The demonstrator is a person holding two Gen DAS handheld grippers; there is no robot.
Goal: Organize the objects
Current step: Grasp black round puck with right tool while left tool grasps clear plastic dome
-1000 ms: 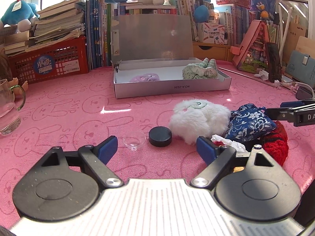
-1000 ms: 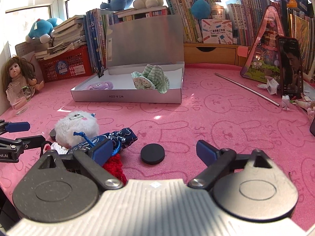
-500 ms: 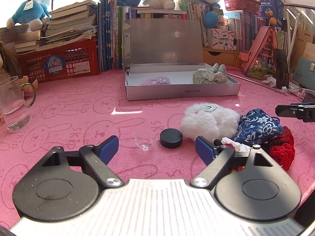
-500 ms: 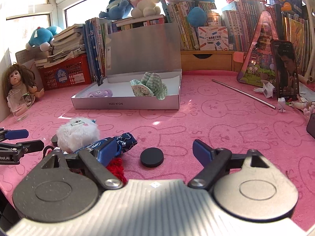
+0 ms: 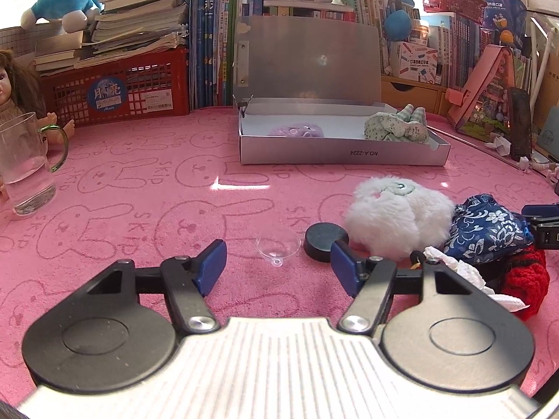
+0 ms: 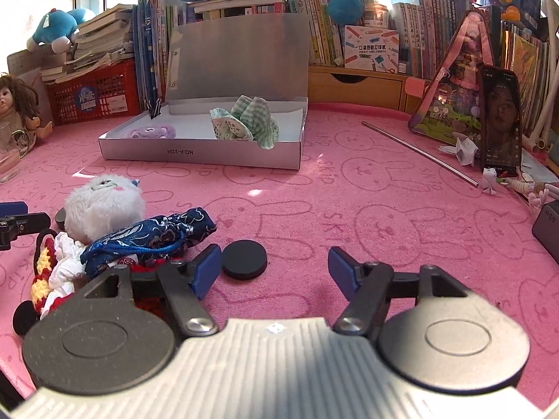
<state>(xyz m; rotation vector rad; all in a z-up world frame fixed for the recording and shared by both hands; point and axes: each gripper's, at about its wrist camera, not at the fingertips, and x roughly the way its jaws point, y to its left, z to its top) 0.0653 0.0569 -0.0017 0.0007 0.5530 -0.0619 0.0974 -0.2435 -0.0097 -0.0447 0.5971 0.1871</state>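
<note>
An open silver box point(image 5: 342, 155) point(image 6: 199, 153) stands on the pink cloth and holds a purple toy point(image 5: 297, 130) and green checked cloths point(image 5: 396, 129). In front lie a white fluffy toy point(image 5: 398, 218) point(image 6: 103, 206), a blue patterned pouch point(image 5: 489, 230) point(image 6: 150, 239), a red knitted piece point(image 5: 524, 279), a black disc point(image 5: 325, 237) and a clear suction cup point(image 5: 278, 246). My left gripper point(image 5: 277, 269) is open and empty, just short of the suction cup. My right gripper point(image 6: 274, 267) is open and empty beside a second black disc point(image 6: 244, 258).
A glass mug point(image 5: 26, 164) and a doll point(image 5: 14, 83) stand at the left. A red basket point(image 5: 118, 89), books and plush toys line the back. A metal rod point(image 6: 419, 153), a phone point(image 6: 499, 122) and a pink stand point(image 6: 454, 80) are at the right.
Both grippers have tilted and moved slightly over the cloth, so the view has shifted. Both stay open. No object has moved.
</note>
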